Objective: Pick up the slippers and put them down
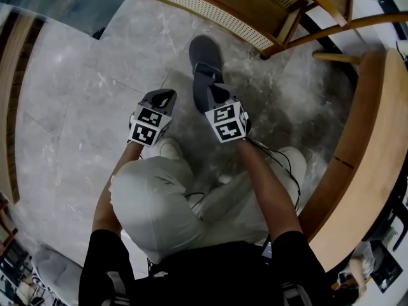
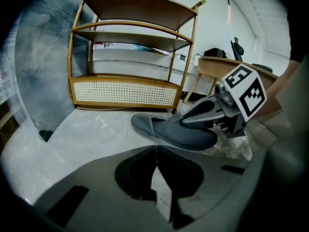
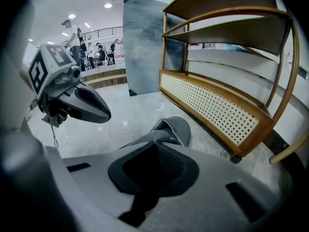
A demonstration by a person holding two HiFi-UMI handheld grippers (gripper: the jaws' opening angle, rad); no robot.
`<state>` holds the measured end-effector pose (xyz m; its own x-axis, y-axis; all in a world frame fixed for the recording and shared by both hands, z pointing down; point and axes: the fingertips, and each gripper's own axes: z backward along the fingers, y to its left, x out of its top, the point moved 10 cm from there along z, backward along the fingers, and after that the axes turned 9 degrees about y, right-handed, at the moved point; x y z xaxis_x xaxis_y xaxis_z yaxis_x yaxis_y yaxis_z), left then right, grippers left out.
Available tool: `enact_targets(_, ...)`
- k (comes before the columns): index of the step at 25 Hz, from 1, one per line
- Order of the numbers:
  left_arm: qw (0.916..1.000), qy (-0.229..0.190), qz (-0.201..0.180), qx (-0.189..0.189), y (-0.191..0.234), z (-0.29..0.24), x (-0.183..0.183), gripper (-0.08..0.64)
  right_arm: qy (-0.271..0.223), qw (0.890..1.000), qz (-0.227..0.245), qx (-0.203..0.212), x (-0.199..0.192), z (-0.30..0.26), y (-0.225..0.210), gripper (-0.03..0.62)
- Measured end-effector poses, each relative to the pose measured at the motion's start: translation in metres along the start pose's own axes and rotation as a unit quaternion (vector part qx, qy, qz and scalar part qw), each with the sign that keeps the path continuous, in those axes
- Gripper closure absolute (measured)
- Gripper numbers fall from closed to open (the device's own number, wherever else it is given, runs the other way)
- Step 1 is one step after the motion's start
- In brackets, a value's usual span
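A single grey slipper (image 1: 205,61) lies lengthways before me over the marble floor, toe toward the shelf. My right gripper (image 1: 214,92) is shut on its heel end; in the right gripper view the slipper (image 3: 173,128) sticks out past the closed jaws (image 3: 157,145). The left gripper view shows the slipper (image 2: 166,129) tilted, toe low near the floor and heel raised in the right gripper (image 2: 212,112). My left gripper (image 1: 164,97) hovers just left of the slipper, its jaws (image 2: 157,151) shut with nothing in them. It shows at the left of the right gripper view (image 3: 82,105).
A wooden shelf unit with a cane front panel (image 1: 210,11) (image 2: 125,91) (image 3: 217,105) stands just beyond the slipper. A round wooden table (image 1: 376,139) curves along the right. My bent knees (image 1: 153,196) are close below the grippers. People stand far off (image 3: 72,28).
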<state>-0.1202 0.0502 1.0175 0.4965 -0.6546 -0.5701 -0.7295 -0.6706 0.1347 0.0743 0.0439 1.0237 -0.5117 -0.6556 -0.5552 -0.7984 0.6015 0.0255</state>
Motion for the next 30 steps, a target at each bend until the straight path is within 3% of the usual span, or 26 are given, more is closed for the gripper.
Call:
enact_targets(7, 0.9989, 0.045, 0.011, -0.008, -0.005, -0.008, -0.025, 0.555, 0.015, 1.0, -0.011, 0.014, -0.019, -0.014, 0.005, 0.586)
enact_targets(19, 0.9966, 0.077, 0.019, -0.02, -0.006, -0.026, -0.045, 0.555, 0.053, 0.997, -0.044, 0.027, -0.042, -0.037, 0.008, 0.571)
enact_targets(30, 0.9976, 0.066, 0.014, -0.013, -0.001, -0.032, -0.047, 0.555, 0.044, 0.997, -0.052, 0.046, -0.041, -0.037, 0.012, 0.503)
